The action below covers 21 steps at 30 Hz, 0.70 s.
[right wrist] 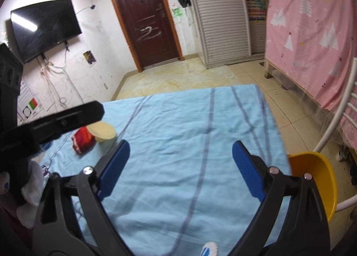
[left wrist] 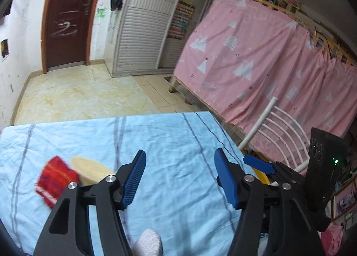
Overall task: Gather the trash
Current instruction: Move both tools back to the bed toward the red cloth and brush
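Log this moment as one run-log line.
left gripper: open, empty | right gripper: open, empty | red wrapper touching cream bowl on blue cloth | nothing collected yet

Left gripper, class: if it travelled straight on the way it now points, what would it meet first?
Probably the light blue striped cloth on the table. The open left gripper tilts down toward bare cloth; the red packet lies off left. Depth is uncertain.

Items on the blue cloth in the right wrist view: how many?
2, side by side and touching at the cloth's left side: a red packet and a cream cup just right of it. The left gripper's arm could hide more at the left edge.
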Each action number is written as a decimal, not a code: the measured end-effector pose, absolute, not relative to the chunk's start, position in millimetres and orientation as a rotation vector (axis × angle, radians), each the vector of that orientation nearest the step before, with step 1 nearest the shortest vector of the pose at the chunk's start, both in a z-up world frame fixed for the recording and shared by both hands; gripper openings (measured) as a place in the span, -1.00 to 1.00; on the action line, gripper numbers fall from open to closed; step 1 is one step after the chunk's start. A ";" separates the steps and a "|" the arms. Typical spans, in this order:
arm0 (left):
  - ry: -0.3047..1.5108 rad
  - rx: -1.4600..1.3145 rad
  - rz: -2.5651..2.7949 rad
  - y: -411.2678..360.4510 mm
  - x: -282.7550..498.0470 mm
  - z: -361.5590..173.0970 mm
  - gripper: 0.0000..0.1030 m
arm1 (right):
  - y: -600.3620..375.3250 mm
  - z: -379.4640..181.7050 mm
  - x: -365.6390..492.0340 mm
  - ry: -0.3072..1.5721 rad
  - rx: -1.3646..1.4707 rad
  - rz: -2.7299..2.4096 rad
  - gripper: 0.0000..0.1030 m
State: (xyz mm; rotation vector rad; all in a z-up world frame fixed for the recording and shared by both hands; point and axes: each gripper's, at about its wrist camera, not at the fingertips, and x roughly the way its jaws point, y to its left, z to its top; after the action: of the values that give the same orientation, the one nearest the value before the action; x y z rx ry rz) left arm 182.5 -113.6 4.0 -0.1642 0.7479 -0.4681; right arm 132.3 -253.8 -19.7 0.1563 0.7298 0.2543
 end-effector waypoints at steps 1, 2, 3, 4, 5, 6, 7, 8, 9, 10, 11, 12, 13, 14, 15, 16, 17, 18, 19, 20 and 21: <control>0.740 -0.170 -0.454 -103.8 181.5 5.6 0.13 | -246.9 -19.0 134.2 0.730 0.149 0.262 0.74; 0.736 -0.175 -0.445 -97.5 181.6 6.5 0.15 | -240.8 -18.3 136.1 0.731 0.140 0.271 0.75; 0.733 -0.177 -0.435 -92.4 181.7 7.3 0.16 | -234.1 -17.8 138.3 0.734 0.129 0.282 0.75; 0.729 -0.181 -0.422 -84.0 181.2 7.6 0.18 | -227.3 -17.6 140.4 0.737 0.119 0.293 0.75; 0.728 -0.188 -0.410 -75.0 181.2 7.5 0.19 | -219.2 -17.7 143.1 0.741 0.110 0.305 0.75; 0.727 -0.194 -0.402 -68.2 180.7 7.4 0.20 | -214.1 -17.8 144.2 0.744 0.105 0.313 0.75; 0.726 -0.199 -0.387 -58.5 181.0 6.8 0.22 | -206.4 -17.9 146.8 0.749 0.095 0.327 0.75; 0.726 -0.199 -0.377 -53.2 181.1 6.3 0.24 | -202.9 -18.6 147.8 0.750 0.089 0.333 0.76; 0.726 -0.197 -0.362 -45.8 181.1 5.4 0.25 | -196.0 -18.9 149.7 0.753 0.080 0.344 0.76; 0.726 -0.196 -0.351 -40.8 180.2 3.6 0.27 | -189.5 -19.7 151.5 0.757 0.072 0.353 0.76; 0.728 -0.196 -0.335 -32.8 180.3 2.3 0.29 | -184.7 -20.5 153.4 0.760 0.065 0.361 0.77; 0.731 -0.198 -0.322 -25.8 180.9 0.9 0.30 | -177.3 -21.8 156.0 0.766 0.056 0.372 0.79; 0.736 -0.200 -0.308 -18.6 182.2 -0.8 0.31 | -174.1 -21.7 158.3 0.769 0.050 0.379 0.81; 0.741 -0.201 -0.293 -11.1 184.0 -2.9 0.32 | -169.6 -23.0 159.4 0.773 0.045 0.386 0.81; 0.745 -0.204 -0.281 -5.2 185.1 -4.7 0.33 | -164.5 -24.4 161.2 0.777 0.038 0.395 0.81; 0.755 -0.212 -0.265 2.9 187.3 -7.9 0.34 | -158.4 -25.6 162.5 0.782 0.032 0.405 0.81; 0.762 -0.219 -0.259 8.8 188.5 -10.1 0.37 | -153.6 -26.8 163.7 0.787 0.026 0.414 0.81; 0.772 -0.229 -0.254 15.6 190.5 -13.6 0.38 | -148.1 -28.4 165.7 0.794 0.016 0.425 0.81; 0.780 -0.236 -0.250 20.3 192.1 -16.6 0.40 | -142.6 -29.9 167.0 0.800 0.005 0.433 0.81; 0.792 -0.242 -0.243 25.2 194.1 -20.6 0.42 | -139.3 -31.2 167.6 0.804 -0.001 0.439 0.81; 0.801 -0.243 -0.237 27.9 194.9 -24.0 0.42 | -136.4 -32.7 168.7 0.808 -0.007 0.444 0.81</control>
State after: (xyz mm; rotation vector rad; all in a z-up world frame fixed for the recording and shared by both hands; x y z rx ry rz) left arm 194.9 27.9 -23.9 -0.2434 0.8005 -0.2371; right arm 168.7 -136.4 -32.7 -0.0069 0.8084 0.4440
